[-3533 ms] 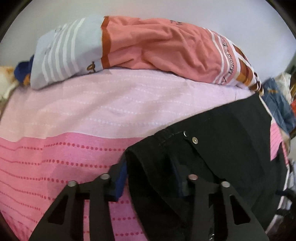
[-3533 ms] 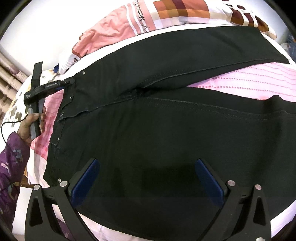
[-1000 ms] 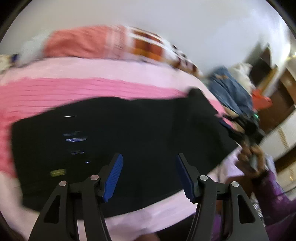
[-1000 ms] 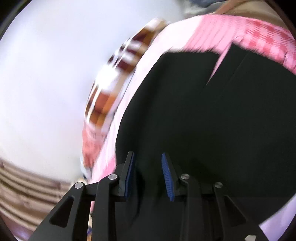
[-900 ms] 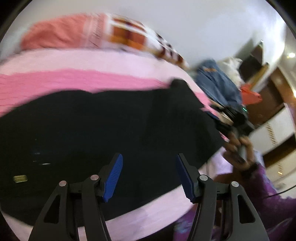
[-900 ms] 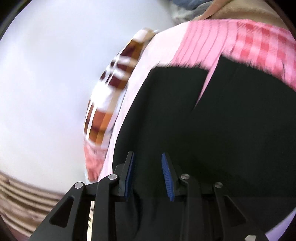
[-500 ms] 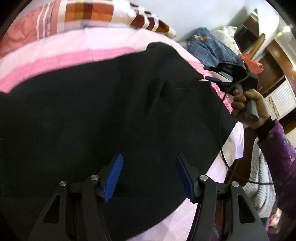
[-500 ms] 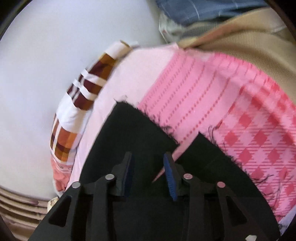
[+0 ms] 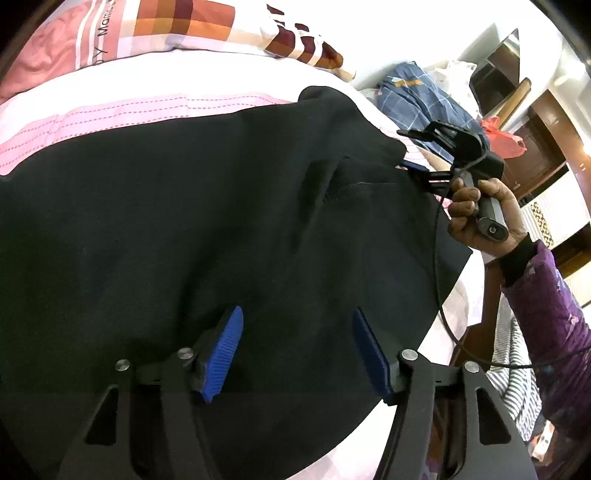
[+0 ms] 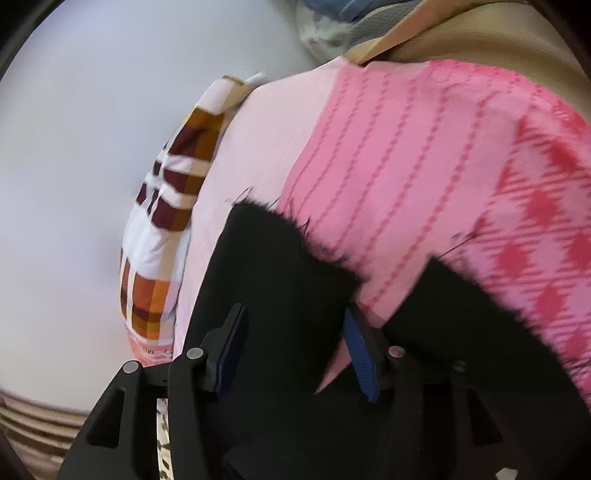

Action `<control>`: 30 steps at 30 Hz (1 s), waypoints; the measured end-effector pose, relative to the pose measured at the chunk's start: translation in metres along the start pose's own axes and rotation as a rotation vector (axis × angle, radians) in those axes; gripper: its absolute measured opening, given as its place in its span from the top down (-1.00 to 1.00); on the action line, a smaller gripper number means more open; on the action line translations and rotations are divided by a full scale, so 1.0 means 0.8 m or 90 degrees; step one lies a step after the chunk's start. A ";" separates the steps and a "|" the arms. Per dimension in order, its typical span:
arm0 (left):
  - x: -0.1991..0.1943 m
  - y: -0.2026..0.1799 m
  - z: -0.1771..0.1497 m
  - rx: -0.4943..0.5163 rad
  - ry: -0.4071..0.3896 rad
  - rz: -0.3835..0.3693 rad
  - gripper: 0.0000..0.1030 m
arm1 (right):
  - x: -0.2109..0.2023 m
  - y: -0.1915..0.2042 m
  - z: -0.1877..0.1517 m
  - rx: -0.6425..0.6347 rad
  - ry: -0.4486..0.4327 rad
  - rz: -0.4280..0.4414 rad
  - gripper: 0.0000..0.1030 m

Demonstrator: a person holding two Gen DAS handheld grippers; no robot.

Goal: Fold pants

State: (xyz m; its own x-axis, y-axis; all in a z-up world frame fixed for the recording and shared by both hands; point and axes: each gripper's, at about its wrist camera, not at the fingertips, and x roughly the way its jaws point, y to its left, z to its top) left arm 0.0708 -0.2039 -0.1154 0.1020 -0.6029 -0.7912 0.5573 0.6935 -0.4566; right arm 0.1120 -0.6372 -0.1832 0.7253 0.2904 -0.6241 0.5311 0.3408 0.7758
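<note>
Black pants (image 9: 184, 206) lie spread on a pink striped bedsheet (image 9: 110, 110). My left gripper (image 9: 295, 332) is open and empty, hovering over the pants' near part. My right gripper (image 10: 291, 332) is open over the frayed hem of the far leg (image 10: 273, 251), with the second leg hem (image 10: 461, 295) to its right. In the left wrist view the right gripper (image 9: 424, 162) shows at the leg ends, held by a hand (image 9: 480, 206).
A checked pillow (image 9: 177, 26) lies along the wall at the bed's far side. Blue clothes (image 9: 417, 96) are piled beyond the bed's end. A striped cloth (image 9: 517, 369) hangs beside the bed. A beige surface (image 10: 480, 44) lies beyond the sheet.
Both grippers swung from the waistband toward the leg ends. The right gripper's jaws widened and now sit over the far leg's hem. The left gripper stays open.
</note>
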 end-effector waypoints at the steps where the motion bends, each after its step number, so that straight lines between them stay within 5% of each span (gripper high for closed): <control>1: 0.000 0.000 0.000 -0.002 0.000 -0.001 -0.27 | 0.006 0.003 -0.004 -0.004 0.010 0.011 0.02; 5: 0.002 -0.002 0.002 -0.011 0.002 -0.004 -0.34 | 0.008 0.009 -0.016 -0.025 0.007 0.014 0.02; 6: 0.003 -0.003 0.002 -0.010 0.002 -0.004 -0.35 | 0.007 0.006 -0.016 -0.021 0.004 0.017 0.12; 9: 0.003 -0.005 0.000 -0.003 -0.004 -0.002 -0.41 | 0.019 -0.004 -0.020 -0.014 0.027 0.006 0.82; 10: 0.004 -0.007 -0.001 0.002 -0.007 0.000 -0.45 | 0.022 -0.007 -0.022 -0.012 0.030 0.013 0.86; 17: 0.006 -0.021 -0.010 0.047 -0.025 0.029 -0.50 | -0.017 0.022 -0.038 -0.039 -0.008 0.085 0.87; 30: -0.032 -0.011 -0.029 -0.006 -0.022 0.036 -0.47 | -0.208 0.077 -0.105 -0.059 -0.111 0.190 0.87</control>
State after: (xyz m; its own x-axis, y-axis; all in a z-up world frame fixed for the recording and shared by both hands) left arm 0.0441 -0.1853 -0.1011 0.1620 -0.5760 -0.8013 0.5424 0.7303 -0.4153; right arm -0.0128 -0.5896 -0.0393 0.9107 0.2355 -0.3394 0.2480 0.3455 0.9051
